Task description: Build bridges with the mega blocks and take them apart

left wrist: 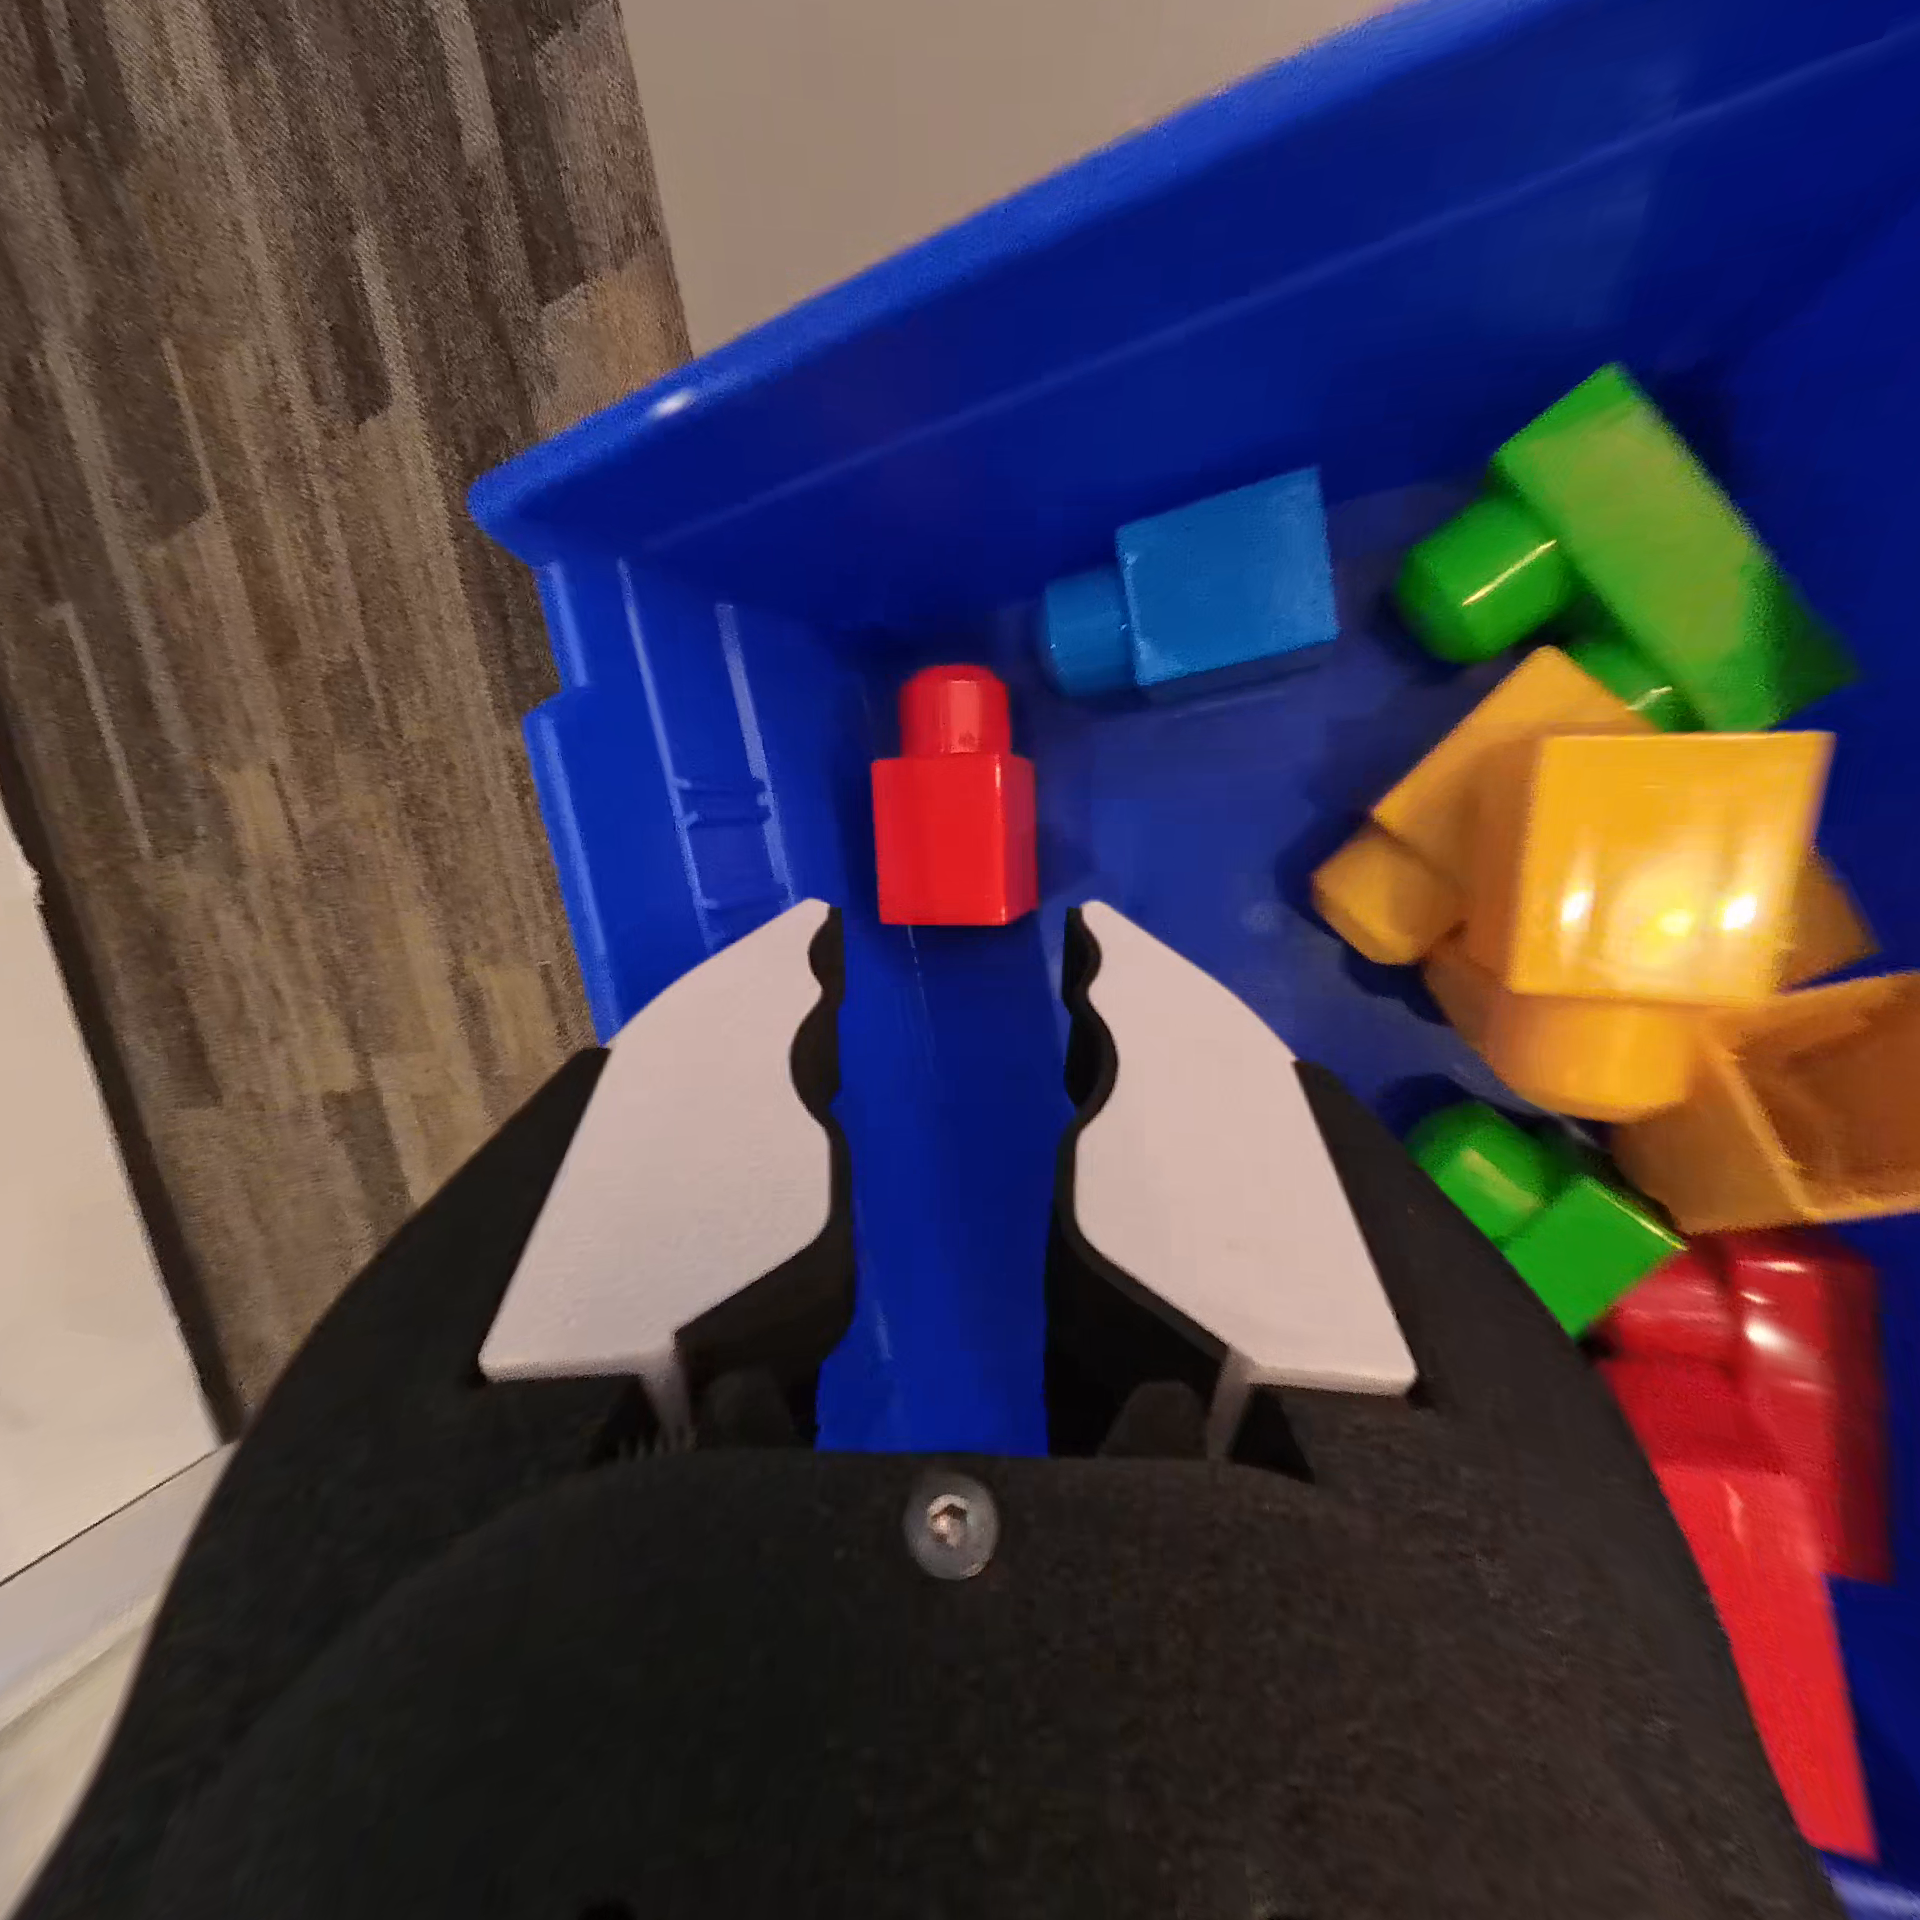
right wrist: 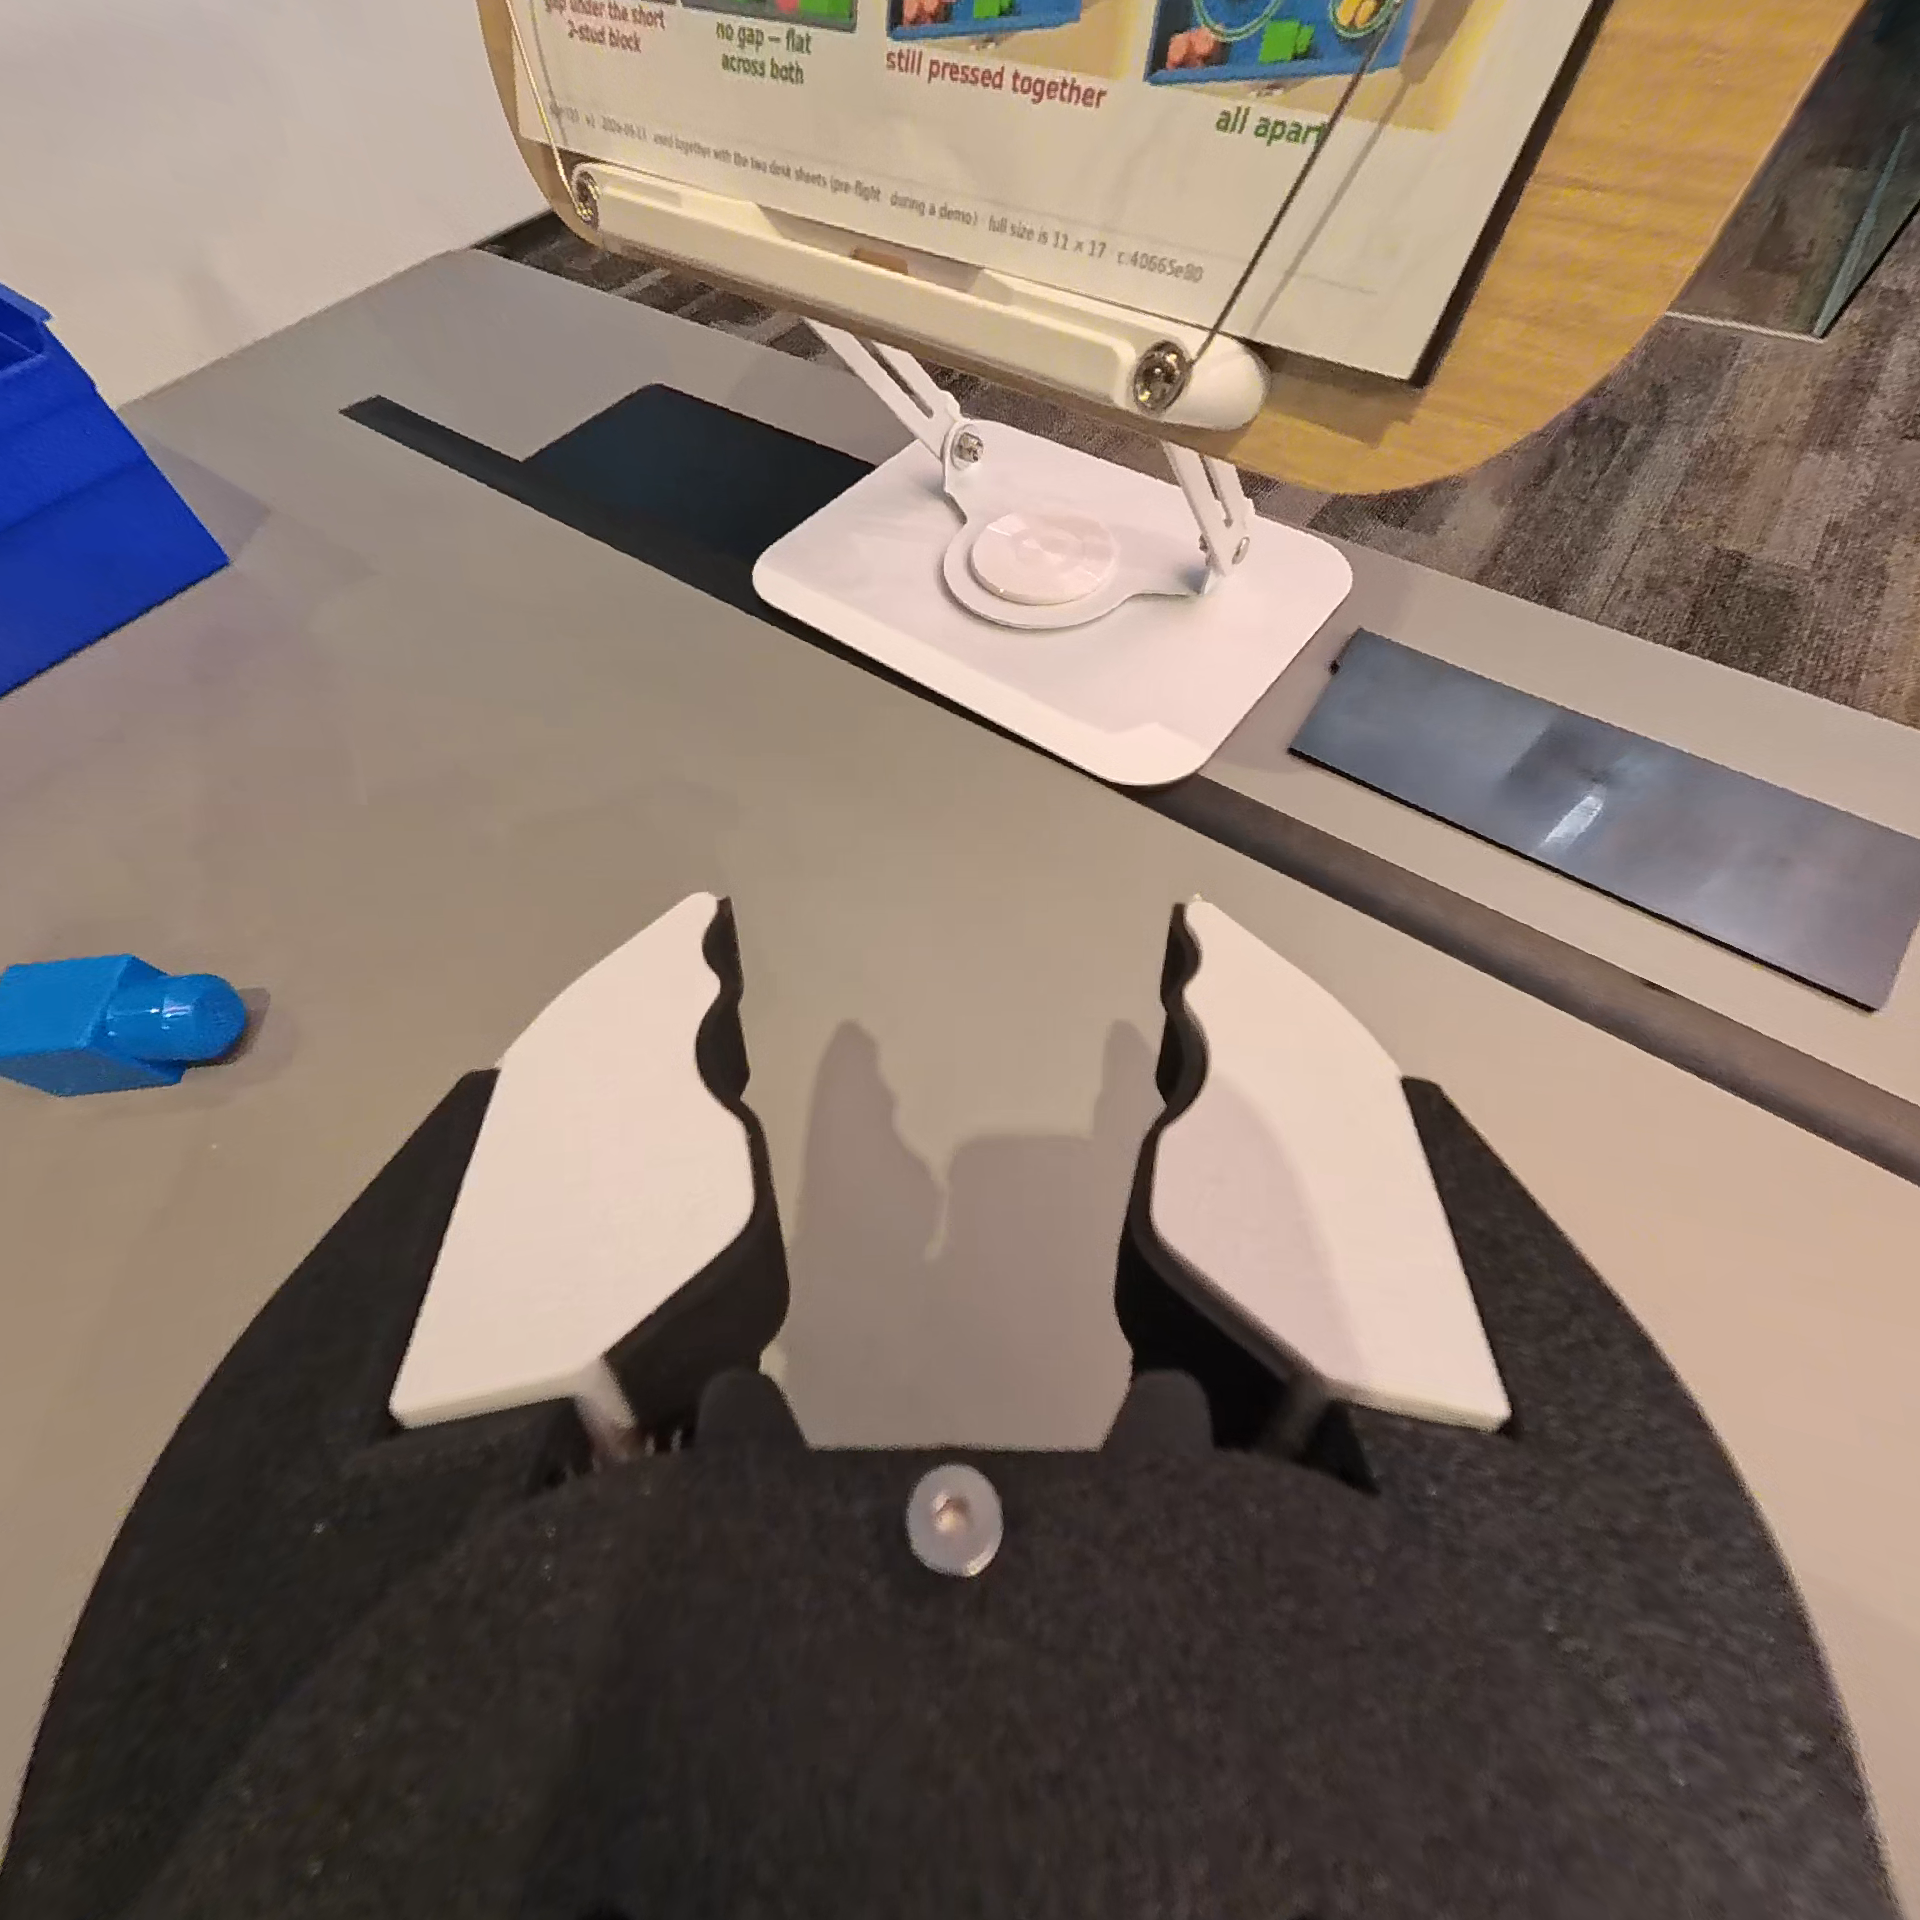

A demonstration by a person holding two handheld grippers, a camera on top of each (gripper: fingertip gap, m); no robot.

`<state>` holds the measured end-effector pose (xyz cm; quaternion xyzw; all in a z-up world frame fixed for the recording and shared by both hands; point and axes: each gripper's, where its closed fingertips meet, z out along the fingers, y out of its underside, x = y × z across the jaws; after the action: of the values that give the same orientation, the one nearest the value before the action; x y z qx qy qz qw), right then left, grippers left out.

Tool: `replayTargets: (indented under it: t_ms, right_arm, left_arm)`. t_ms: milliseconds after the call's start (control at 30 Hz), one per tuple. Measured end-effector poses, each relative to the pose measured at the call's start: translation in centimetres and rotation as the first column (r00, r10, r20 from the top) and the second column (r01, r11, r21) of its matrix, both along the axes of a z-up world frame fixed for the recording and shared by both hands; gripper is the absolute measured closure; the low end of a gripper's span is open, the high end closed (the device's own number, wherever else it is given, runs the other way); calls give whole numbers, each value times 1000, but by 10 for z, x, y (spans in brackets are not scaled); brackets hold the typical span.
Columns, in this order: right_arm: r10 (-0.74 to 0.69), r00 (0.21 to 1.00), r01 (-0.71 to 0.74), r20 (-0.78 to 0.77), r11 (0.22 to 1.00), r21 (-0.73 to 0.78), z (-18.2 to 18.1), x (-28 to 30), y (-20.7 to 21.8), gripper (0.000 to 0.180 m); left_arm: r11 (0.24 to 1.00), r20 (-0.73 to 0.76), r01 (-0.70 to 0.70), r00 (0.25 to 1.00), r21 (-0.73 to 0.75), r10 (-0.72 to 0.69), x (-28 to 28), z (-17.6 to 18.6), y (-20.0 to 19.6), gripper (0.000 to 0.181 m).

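The left claw (left wrist: 948, 920) reaches down into a deep blue plastic bin (left wrist: 935, 343), its white fingers apart with nothing between them but the bin's blue floor. Just beyond the fingertips a small red one-stud plastic block (left wrist: 954, 831) sits in the bin's far left corner, close to the wall, not touched by either finger. To its right lies a light blue one-stud block (left wrist: 1205, 587) on its side, stud pointing left. Farther right is a green block (left wrist: 1621, 561), also tipped over, and below it a heap of yellow blocks (left wrist: 1621, 904), somewhat blurred. Nearer, at the right edge, a second green block (left wrist: 1548, 1226) rests against a pile of red blocks (left wrist: 1766, 1455). Outside the bin on the left, mottled brown-grey carpet (left wrist: 260, 520) shows.

The right claw (right wrist: 951, 904) hovers over a plain grey worktop (right wrist: 520, 727), fingers spread wide and holding nothing; their shadow falls on the surface between them. At the left edge a lone light blue block with one stud (right wrist: 114, 1023) lies on its side on the worktop, stud pointing right, well apart from the claw. Farther left and back, a corner of the blue bin (right wrist: 83, 520) stands on the worktop. At the far edge a white folding stand (right wrist: 1060, 613) props up a wooden board carrying a printed instruction sheet (right wrist: 987, 125).
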<state>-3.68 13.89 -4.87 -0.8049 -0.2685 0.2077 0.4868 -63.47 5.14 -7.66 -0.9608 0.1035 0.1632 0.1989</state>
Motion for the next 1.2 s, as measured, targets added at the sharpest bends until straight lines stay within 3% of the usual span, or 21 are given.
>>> replayTargets:
  t_ms: [133, 233, 400, 467, 600, 733, 867, 967, 1033, 1100, 1133, 1200]
  right_arm:
    - [11, 997, -13, -79, 1000, -25, 2, -1, 0, 103]
    - [25, 990, -31, -136, 999, -39, 3, -3, 1, 104]
    - [27, 993, -34, -114, 998, -59, -5, -3, 2, 104]
    - [29, 993, -37, -117, 997, -64, -7, -4, 2, 104]
    - [37, 992, -47, -121, 996, -77, -10, -6, 1, 105]
    - [44, 993, -53, -109, 995, -85, -14, -8, 1, 104]
    - [52, 992, -63, -113, 993, -97, -18, -11, 1, 105]
    - [65, 991, -79, -116, 990, -114, -22, -13, 0, 104]
    - [80, 990, -94, -117, 989, -118, -23, -14, -2, 104]
    - [78, 990, -93, -120, 988, -124, -24, -13, -1, 104]
    - [77, 988, -94, -132, 988, -124, -23, -13, -1, 104]
    - [74, 983, -96, -167, 988, -125, -19, -13, -1, 105]
  left_arm:
    - [996, -69, 9, 998, -91, -15, -16, -24, 4, 131]
    - [997, -77, 24, 997, -68, -29, -16, -27, 15, 133]
    - [989, -105, 14, 994, -147, -29, -14, -41, 13, 133]
    - [980, -117, 5, 993, -197, -28, -12, -52, 6, 125]
    - [982, -190, 28, 980, -187, -65, -12, -54, 1, 132]
    - [987, -52, 72, 995, -141, -80, 13, -43, -5, 140]
    - [1000, -13, 4, 1000, -10, -4, 2, -16, 4, 142]
    - [997, 174, -48, 983, -63, 58, 17, -29, 3, 132]
    - [997, 119, -38, 992, -68, 46, 11, -31, 7, 126]
    - [991, 48, -117, 992, -59, 119, -6, -29, 9, 135]
    - [980, 112, -191, 974, -65, 197, -5, -31, 10, 141]
    - [945, 286, -323, 902, -52, 324, 3, -30, 17, 133]
